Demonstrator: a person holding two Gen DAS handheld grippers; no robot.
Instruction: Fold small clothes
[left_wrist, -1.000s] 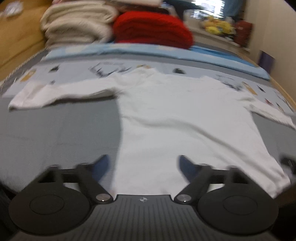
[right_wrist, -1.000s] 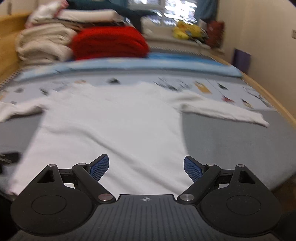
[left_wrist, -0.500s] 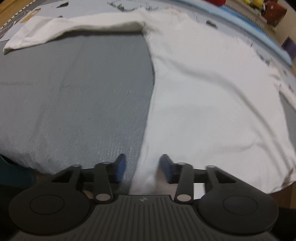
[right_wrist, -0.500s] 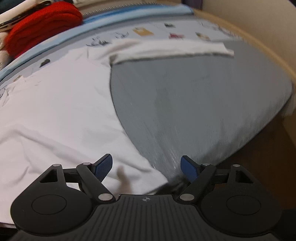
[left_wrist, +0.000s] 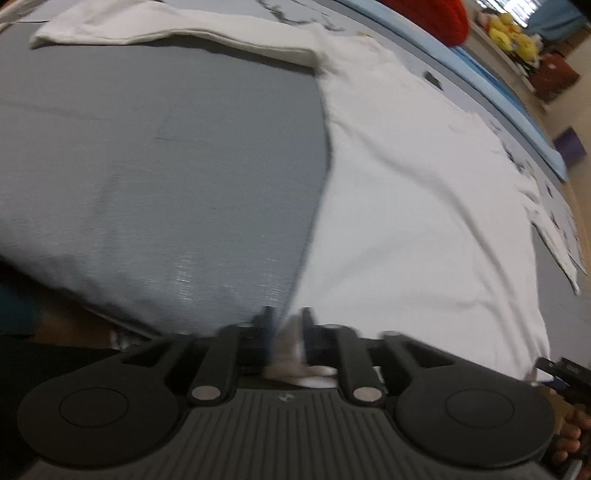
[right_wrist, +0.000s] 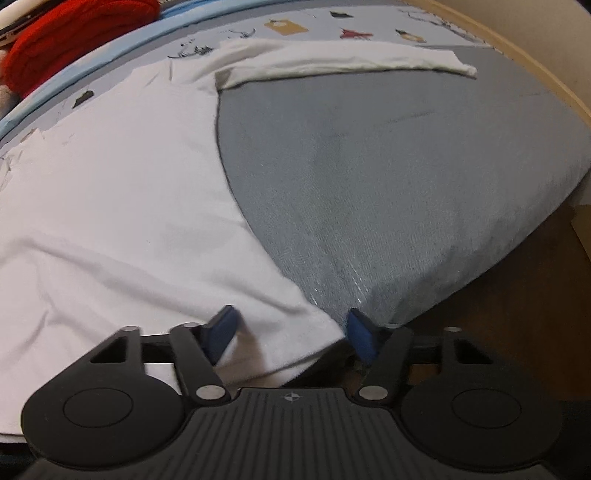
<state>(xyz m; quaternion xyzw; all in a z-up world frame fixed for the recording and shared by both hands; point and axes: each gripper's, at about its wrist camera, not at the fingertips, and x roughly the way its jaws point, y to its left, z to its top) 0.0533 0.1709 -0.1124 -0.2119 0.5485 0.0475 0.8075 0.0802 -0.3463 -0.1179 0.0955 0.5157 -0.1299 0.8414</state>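
White long-sleeved shirt (left_wrist: 406, 192) lay spread flat on a grey sheet (left_wrist: 147, 166) covering the bed, both sleeves stretched out sideways and its hem at the near edge of the mattress. The left tongs (left_wrist: 286, 325) pointed steeply down at the shirt's lower left corner; their jaws had just been closing and stood narrow with a bunch of white hem fabric between them, though the blur left it unclear whether the pads already pinched it. The right tongs (right_wrist: 291, 328) sat at the lower right corner, also angled down; their jaws had just been closing too, yet the blue pads (right_wrist: 360, 334) remained well apart, straddling the corner of the cloth without pressing it. Beyond the shirt, a patterned light-blue cover (right_wrist: 332, 33) ran across the bed, and a red folded blanket (right_wrist: 66, 29) sat at the far side. A wooden bed frame (right_wrist: 546, 77) curved along the right edge, with brown floor (right_wrist: 517, 288) below it.
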